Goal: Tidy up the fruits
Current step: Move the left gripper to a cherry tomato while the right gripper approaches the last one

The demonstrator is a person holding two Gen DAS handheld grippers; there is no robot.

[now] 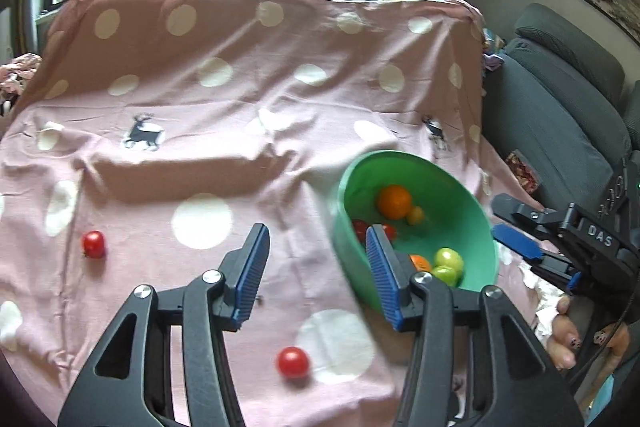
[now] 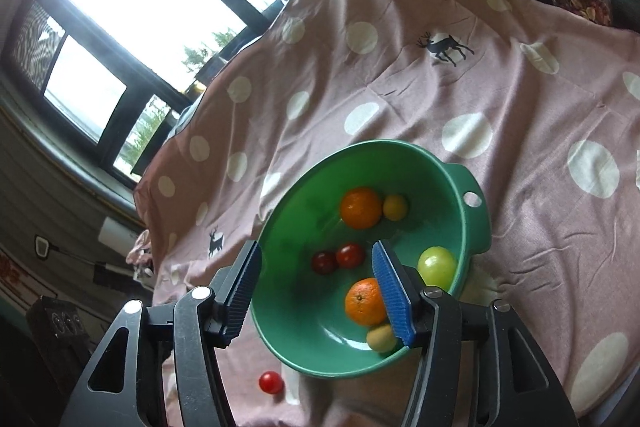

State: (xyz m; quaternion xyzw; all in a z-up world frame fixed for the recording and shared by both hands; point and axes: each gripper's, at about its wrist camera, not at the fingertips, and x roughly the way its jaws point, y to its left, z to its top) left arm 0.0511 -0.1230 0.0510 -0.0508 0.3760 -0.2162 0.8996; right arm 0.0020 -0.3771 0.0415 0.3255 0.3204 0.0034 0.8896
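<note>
Left wrist view: green bowl sits just right of the left gripper, its right finger overlapping the rim, already holding oranges, green fruit and small tomatoes. Two tomatoes are loose on the cloth: one below the jaws, another well off to the left. Both grippers stand apart with nothing between the pads; the right gripper hovers over the bowl. Looks like a between-picks moment. Next up, I'd guess, the left drops onto the near tomato and closes gently.

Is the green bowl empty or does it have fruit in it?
Has fruit: the green bowl holds two oranges, cherry tomatoes and green fruits.
</note>
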